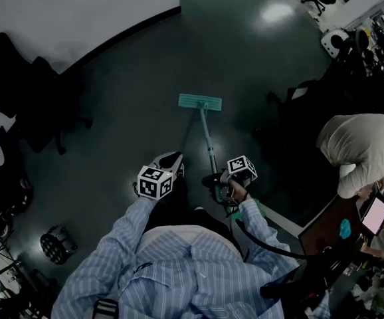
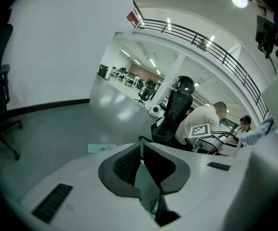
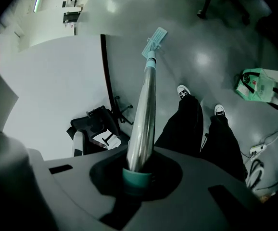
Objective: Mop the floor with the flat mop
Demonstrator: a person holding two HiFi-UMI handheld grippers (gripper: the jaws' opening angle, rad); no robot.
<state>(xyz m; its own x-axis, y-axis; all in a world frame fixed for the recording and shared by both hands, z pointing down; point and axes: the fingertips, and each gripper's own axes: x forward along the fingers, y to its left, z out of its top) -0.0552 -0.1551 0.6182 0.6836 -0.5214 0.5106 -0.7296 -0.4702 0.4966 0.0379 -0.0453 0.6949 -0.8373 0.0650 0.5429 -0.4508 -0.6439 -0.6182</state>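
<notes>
The flat mop's teal head [image 1: 200, 102] lies flat on the dark grey floor [image 1: 132, 111] ahead of me. Its handle [image 1: 208, 141] slopes back to my right gripper [image 1: 220, 181], which is shut on it. In the right gripper view the silver handle [image 3: 146, 105] rises out of a teal collar [image 3: 137, 177] gripped by the right gripper [image 3: 138, 171] and ends at the mop head [image 3: 156, 37]. My left gripper [image 1: 160, 177] hovers to the left of the handle, apart from it. The left gripper [image 2: 141, 150] is shut with nothing in it, and the mop head [image 2: 101, 148] shows beyond it.
A seated person in a pale top [image 1: 361, 145] works at a desk [image 1: 331, 228] on the right. Black office chairs [image 1: 32, 111] stand by the white wall [image 1: 59, 12] at left. A round lamp [image 1: 58, 243] sits on the floor. A green bag [image 3: 257, 84] and cables [image 3: 259, 153] lie near my feet.
</notes>
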